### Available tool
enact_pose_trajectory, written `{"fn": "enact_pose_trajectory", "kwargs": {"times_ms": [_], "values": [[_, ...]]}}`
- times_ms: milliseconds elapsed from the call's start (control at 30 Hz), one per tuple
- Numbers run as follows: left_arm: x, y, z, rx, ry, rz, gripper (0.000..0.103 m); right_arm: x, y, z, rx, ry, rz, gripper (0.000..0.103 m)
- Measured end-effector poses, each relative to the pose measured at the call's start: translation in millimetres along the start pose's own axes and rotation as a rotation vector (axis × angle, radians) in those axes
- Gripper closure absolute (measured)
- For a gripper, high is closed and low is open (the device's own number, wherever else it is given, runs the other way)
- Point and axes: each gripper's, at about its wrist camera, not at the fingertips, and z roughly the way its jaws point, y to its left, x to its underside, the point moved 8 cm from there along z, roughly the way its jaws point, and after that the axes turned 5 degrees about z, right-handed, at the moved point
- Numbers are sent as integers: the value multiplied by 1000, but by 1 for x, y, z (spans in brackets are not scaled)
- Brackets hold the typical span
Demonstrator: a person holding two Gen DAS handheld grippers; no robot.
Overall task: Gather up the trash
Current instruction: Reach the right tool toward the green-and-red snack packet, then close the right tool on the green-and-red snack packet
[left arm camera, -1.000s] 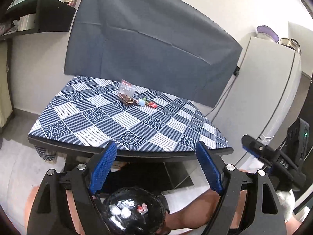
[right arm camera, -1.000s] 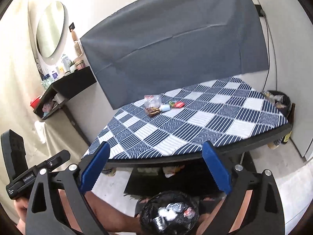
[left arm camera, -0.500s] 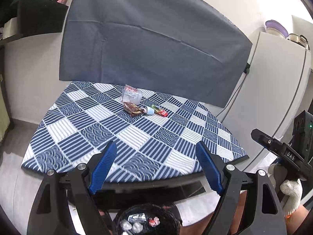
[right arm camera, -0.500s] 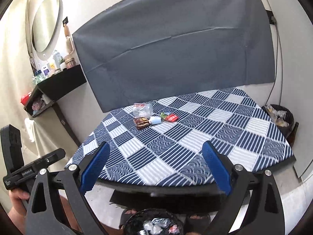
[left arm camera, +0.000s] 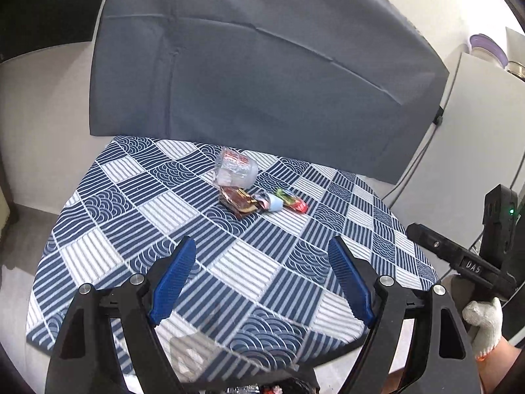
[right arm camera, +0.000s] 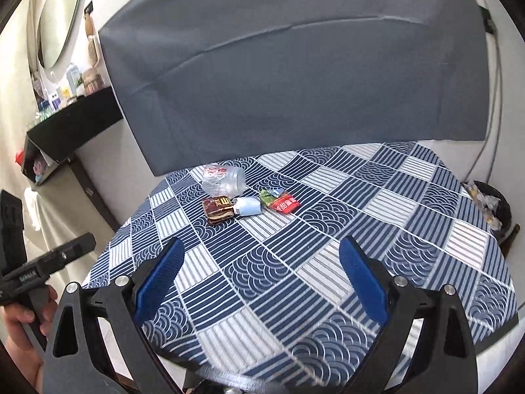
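A small heap of trash lies near the far side of the table with the blue-white patterned cloth: a clear crumpled plastic cup, a brown wrapper, a light blue small piece and a red-green wrapper. My left gripper is open and empty above the near part of the table. My right gripper is open and empty too, likewise short of the trash.
A grey cloth hangs on the wall behind the table. A black bin with trash stands on the floor at the table's right. A black shelf with bottles is on the left, a white fridge on the right.
Both grippers have risen from below the table edge and moved forward over the table. The black trash bag seen below has nearly dropped out of view. Both stay open.
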Motion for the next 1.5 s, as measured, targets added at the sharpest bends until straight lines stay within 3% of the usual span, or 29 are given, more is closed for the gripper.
{"fn": "enact_pose_trajectory", "kwargs": {"times_ms": [467, 833, 1033, 1167, 1500], "values": [[-30, 40, 68, -17, 55, -28, 23, -8, -12, 115, 20, 162, -71, 9], [-35, 71, 100, -30, 92, -79, 23, -15, -12, 196, 99, 265, -183, 9], [-32, 76, 99, -22, 101, -81, 23, -27, -19, 218, 89, 280, -146, 11], [-31, 78, 99, -22, 103, -84, 23, -31, -23, 231, 87, 307, -115, 23], [-27, 75, 103, -22, 119, -77, 23, -33, -26, 247, 69, 340, -83, 24]]}}
